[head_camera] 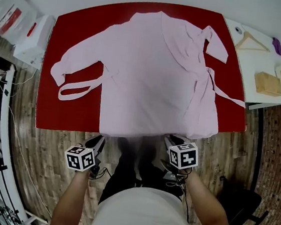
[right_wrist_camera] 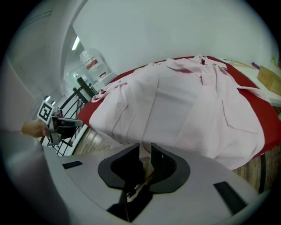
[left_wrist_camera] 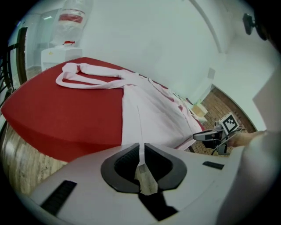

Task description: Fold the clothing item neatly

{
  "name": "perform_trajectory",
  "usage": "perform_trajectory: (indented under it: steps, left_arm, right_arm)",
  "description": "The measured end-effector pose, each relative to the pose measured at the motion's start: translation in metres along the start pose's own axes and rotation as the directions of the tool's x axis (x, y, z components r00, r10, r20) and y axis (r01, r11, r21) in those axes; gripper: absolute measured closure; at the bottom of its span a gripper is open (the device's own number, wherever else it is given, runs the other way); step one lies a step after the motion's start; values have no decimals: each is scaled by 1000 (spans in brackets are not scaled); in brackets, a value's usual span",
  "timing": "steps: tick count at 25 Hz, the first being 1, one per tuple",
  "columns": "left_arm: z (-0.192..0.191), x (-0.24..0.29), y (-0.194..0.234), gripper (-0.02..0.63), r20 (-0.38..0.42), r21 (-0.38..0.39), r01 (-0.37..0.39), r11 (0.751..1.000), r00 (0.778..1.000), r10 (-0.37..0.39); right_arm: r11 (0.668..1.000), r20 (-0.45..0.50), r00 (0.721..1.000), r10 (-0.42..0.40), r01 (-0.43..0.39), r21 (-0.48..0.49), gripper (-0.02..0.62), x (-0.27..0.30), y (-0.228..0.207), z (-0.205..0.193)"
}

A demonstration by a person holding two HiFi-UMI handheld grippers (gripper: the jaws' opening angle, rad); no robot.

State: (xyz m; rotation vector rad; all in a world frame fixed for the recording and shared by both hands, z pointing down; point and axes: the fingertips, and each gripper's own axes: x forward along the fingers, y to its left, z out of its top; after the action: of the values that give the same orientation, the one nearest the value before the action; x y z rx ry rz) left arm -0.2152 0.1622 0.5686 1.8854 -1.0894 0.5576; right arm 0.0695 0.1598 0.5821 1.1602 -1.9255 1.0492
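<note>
Nearest the person, at 6 o'clock in the head view, both tools sit at the near hem (head_camera: pixel 138 134) of the pink garment (head_camera: pixel 155 71), one at each corner. The left hand-held gripper (head_camera: pixel 98 141) is at about 7 o'clock. In its own view (left_wrist_camera: pixel 141 151) its jaws are closed almost fully, with a thin strip of pink hem pinched between the pads. The right hand-held gripper (head_camera: pixel 175 138) is at about 5 o'clock. In its own view (right_wrist_camera: pixel 145 151) its jaws are a little apart, noticeably wider than the left pair. Hem cloth lies in the gap, but the pads do not appear to press on it, so I judge this side loosely engaged at best. The garment lies at 12 o'clock from both tools, spread flat on the red worktop (head_camera: pixel 75 112). Its long axis runs from hem at 6 o'clock to collar at 12, and the hem overhangs the near edge. The hem is blurred in the head view, so its exact lie there cannot be confirmed. Neither hand is clearly nearer; the right tool sits slightly closer to the worktop edge. Any fold carrying the hem toward 12 o'clock depends on both corners being held, and the right corner should be re-secured first. Further out, one sleeve (head_camera: pixel 81 60) extends toward 9 o'clock with a belt (head_camera: pixel 77 91) looped just below it. The opposite sleeve is folded inward near 1 o'clock. A white side table (head_camera: pixel 267 58) carrying a wooden hanger (head_camera: pixel 252 41) stands at 2 o'clock, apart from the garment.
</note>
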Motion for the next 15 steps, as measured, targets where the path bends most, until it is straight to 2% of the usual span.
perform_trajectory:
  steps: [9, 15]
  left_arm:
    - [57, 21, -61, 592, 31, 137, 88, 987, 995, -93]
    - [91, 56, -103, 592, -23, 287, 150, 946, 989, -149]
  right_arm:
    - [998, 66, 996, -57, 58, -10, 532, -15, -26, 12]
    - [996, 108, 991, -79, 75, 45, 531, -23, -40, 12]
